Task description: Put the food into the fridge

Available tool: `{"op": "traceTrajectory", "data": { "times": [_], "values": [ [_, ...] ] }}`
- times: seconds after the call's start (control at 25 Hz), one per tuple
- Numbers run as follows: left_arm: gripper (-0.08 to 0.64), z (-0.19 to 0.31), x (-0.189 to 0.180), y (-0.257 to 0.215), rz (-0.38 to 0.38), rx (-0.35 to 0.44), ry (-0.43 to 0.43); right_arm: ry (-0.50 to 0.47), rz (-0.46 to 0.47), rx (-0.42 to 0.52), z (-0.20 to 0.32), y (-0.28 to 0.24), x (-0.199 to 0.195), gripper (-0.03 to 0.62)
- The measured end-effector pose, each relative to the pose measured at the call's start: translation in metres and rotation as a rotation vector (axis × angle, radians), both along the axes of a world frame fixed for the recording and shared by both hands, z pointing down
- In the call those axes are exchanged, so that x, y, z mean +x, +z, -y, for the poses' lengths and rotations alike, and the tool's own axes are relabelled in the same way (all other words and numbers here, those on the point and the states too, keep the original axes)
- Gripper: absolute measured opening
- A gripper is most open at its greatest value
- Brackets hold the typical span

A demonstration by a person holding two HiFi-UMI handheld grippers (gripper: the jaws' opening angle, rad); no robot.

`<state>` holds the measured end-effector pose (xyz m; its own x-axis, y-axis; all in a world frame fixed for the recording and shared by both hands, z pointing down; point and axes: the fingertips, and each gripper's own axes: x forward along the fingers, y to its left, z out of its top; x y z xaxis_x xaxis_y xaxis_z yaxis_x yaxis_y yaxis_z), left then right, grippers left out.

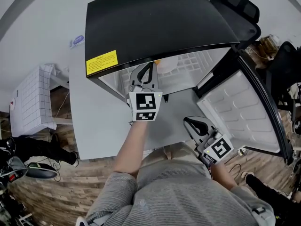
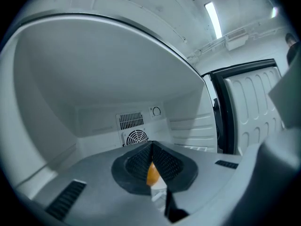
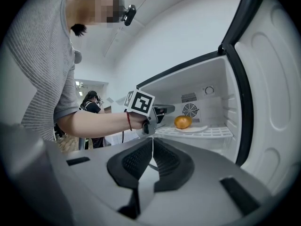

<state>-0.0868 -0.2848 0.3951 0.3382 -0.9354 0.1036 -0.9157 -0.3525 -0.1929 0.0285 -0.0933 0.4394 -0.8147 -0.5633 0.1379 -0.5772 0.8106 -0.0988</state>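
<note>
Orange (image 3: 182, 122) rests on a plate (image 3: 199, 128) on the fridge (image 1: 155, 18) shelf (image 3: 214, 133). Left gripper (image 1: 149, 69) and right gripper (image 1: 193, 122): jaws pressed together, holding nothing. Risk: the left gripper, near the plate, could knock it askew.

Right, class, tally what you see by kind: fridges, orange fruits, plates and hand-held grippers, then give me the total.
fridge: 1
orange fruit: 1
plate: 1
grippers: 2, the left gripper and the right gripper
Total: 5

Office-like room: swivel chair (image 1: 239, 9), strip light (image 2: 213, 19), mini fridge (image 1: 155, 22) on white table (image 1: 94, 121).
</note>
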Motion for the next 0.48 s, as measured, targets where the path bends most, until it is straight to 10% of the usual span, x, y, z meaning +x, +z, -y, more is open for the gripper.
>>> {"op": "traceTrajectory", "data": {
  "times": [0.48],
  "values": [
    [0.011, -0.043, 0.009, -0.003, -0.046, -0.013, 0.068, -0.017, -0.01, 0.023, -0.005, -0.007, -0.005, 0.014]
  ]
}}
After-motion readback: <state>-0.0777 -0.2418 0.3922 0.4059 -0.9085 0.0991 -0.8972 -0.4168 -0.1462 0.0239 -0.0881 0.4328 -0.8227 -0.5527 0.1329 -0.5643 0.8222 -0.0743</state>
